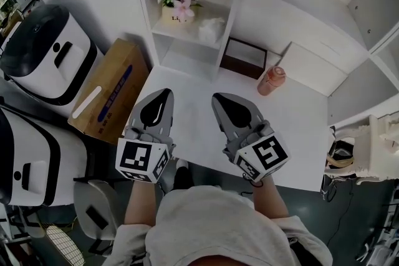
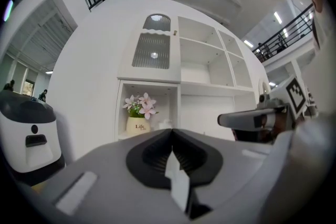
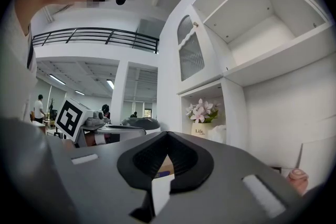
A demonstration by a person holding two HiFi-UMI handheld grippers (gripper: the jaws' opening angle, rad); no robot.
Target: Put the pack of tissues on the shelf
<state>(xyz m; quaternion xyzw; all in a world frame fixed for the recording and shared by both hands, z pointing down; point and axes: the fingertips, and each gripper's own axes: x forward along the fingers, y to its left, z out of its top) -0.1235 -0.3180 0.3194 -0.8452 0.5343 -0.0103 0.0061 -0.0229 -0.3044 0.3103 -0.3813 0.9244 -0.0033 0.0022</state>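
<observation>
The white pack of tissues (image 1: 211,30) lies in the low open shelf compartment (image 1: 163,57), just right of a flower pot (image 1: 177,13). It also shows in the left gripper view as a pale pack (image 2: 164,124) and in the right gripper view (image 3: 218,134). My left gripper (image 1: 163,91) hovers over the white table (image 1: 293,121), pointing at the shelf, jaws shut and empty (image 2: 171,131). My right gripper (image 1: 216,96) is beside it, also shut on nothing (image 3: 167,135). Both are well short of the shelf.
A dark brown box (image 1: 244,58) and a pink bottle (image 1: 272,80) stand at the table's back. A cardboard box (image 1: 112,96) and white appliances (image 1: 47,53) are on the left. Upper shelf compartments (image 2: 199,63) are bare.
</observation>
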